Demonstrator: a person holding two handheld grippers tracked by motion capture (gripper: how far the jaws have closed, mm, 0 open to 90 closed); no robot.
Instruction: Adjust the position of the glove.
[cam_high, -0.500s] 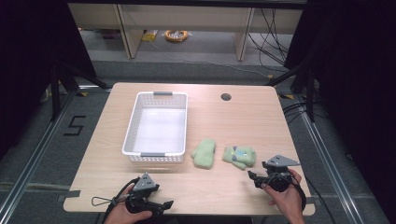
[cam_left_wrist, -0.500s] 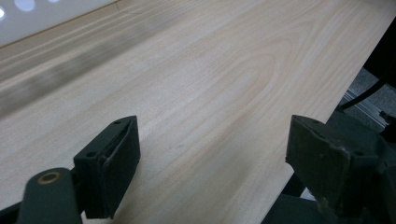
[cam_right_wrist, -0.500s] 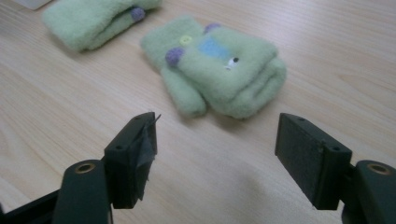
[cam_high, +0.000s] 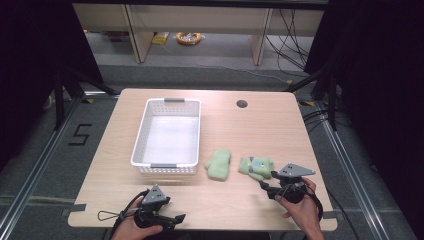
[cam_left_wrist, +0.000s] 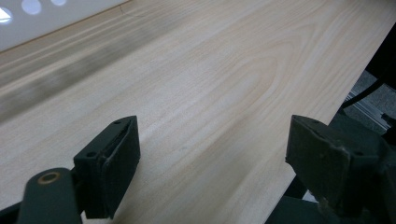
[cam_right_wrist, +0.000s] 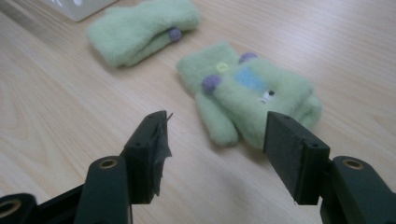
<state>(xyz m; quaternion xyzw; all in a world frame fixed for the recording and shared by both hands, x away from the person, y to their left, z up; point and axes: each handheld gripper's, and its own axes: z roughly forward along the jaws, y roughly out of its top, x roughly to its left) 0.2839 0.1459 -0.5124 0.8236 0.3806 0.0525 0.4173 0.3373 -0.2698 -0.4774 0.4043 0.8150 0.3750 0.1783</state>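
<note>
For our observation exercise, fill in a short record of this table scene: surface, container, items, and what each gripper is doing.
Surface: wooden table
Container: white basket, nothing in it
Items: plain green mitten beside the basket; decorated green mitten to its right
Right gripper: open, aimed at the decorated mitten, not touching
Left gripper: open above bare wood

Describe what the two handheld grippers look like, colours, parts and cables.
Both the left gripper and the right gripper are black with two blocky, flat-faced black jaws. Each carries a grey three-cornered plate on top. A thin black cable loops from the left one.
</note>
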